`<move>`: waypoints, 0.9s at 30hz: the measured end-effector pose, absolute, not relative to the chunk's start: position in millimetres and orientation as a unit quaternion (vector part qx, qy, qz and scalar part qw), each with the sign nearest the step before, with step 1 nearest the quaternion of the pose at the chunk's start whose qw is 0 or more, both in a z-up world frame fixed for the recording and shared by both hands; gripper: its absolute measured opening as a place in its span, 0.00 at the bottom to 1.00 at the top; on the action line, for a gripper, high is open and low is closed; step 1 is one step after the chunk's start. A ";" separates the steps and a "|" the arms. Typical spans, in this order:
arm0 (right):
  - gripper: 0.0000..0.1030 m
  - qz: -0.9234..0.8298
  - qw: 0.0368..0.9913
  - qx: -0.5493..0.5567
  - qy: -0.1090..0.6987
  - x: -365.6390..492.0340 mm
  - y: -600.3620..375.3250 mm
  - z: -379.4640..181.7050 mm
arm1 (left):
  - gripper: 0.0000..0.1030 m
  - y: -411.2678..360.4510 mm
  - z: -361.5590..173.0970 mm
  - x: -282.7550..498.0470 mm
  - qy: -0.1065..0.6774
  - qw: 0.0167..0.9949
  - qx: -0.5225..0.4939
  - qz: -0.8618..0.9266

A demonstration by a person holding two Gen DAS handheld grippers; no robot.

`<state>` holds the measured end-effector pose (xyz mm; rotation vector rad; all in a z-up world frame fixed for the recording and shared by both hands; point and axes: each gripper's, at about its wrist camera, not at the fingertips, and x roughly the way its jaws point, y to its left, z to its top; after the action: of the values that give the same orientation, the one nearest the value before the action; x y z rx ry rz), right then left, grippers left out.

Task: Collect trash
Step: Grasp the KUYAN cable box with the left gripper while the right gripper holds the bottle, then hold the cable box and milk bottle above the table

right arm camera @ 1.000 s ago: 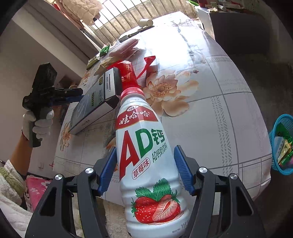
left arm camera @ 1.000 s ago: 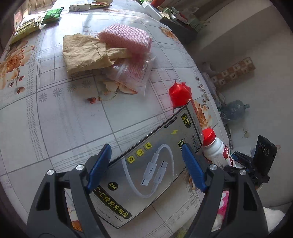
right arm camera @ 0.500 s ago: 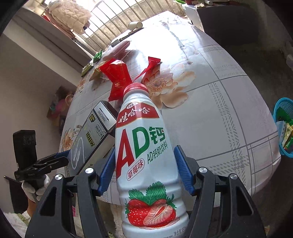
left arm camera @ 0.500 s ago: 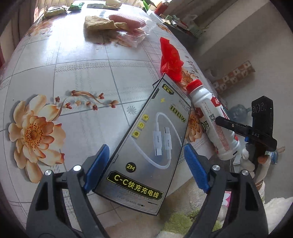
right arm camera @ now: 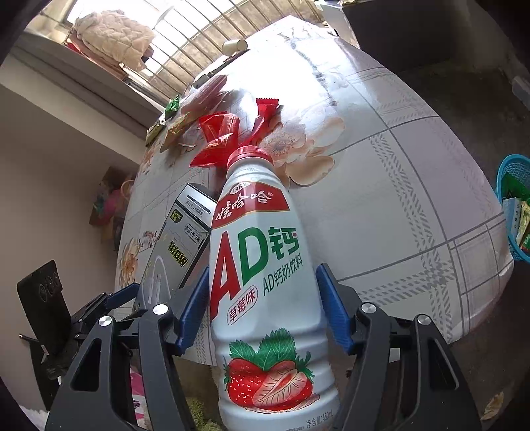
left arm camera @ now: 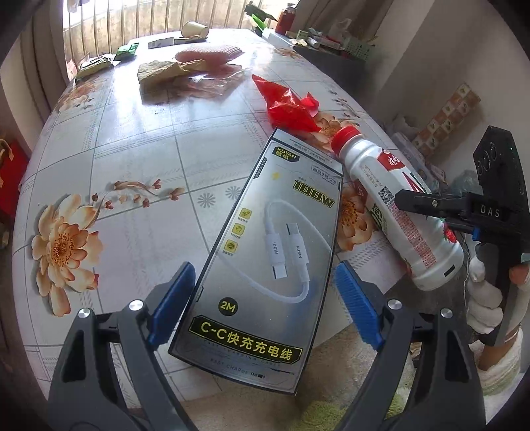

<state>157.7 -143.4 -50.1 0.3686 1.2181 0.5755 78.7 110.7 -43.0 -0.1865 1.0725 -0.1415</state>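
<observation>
A grey cable box lies on the flowered table, its near end past the table's edge. My left gripper straddles that end with its jaws opening; a slim gap shows at the right pad. The same box appears in the right wrist view, left of the bottle. My right gripper is shut on a white strawberry milk-drink bottle with a red cap, held beyond the table's edge. That bottle lies just right of the box. A crumpled red wrapper sits behind both.
A tan paper bag, a clear plastic bag, green packets and a paper cup lie at the table's far end. A blue basket holding wrappers stands on the floor at the right. A gloved hand grips the right tool.
My left gripper has drawn back toward the table's near edge with the box between its jaws, so the box now overhangs the edge. The right gripper has rolled slightly, keeping the bottle.
</observation>
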 end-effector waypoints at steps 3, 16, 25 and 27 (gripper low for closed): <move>0.62 0.262 0.769 0.158 0.561 156.9 -142.6 -48.0 | 0.80 99.6 -45.6 88.0 0.509 0.856 -0.062 -0.059; 0.57 0.259 0.777 0.122 0.560 157.7 -127.0 -49.0 | 0.80 70.3 -57.2 112.8 0.501 0.862 -0.009 -0.072; 0.57 0.249 0.777 0.149 0.558 159.7 -130.2 -49.6 | 0.79 101.5 -55.3 101.8 0.488 0.872 -0.040 0.004; 0.57 0.247 0.776 0.155 0.559 160.4 -130.7 -50.4 | 0.80 123.4 -56.9 101.5 0.492 0.865 -0.092 0.043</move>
<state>160.4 -130.7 -50.4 0.3349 1.2100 0.5339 101.5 123.4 -56.9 -0.1931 1.0303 0.0903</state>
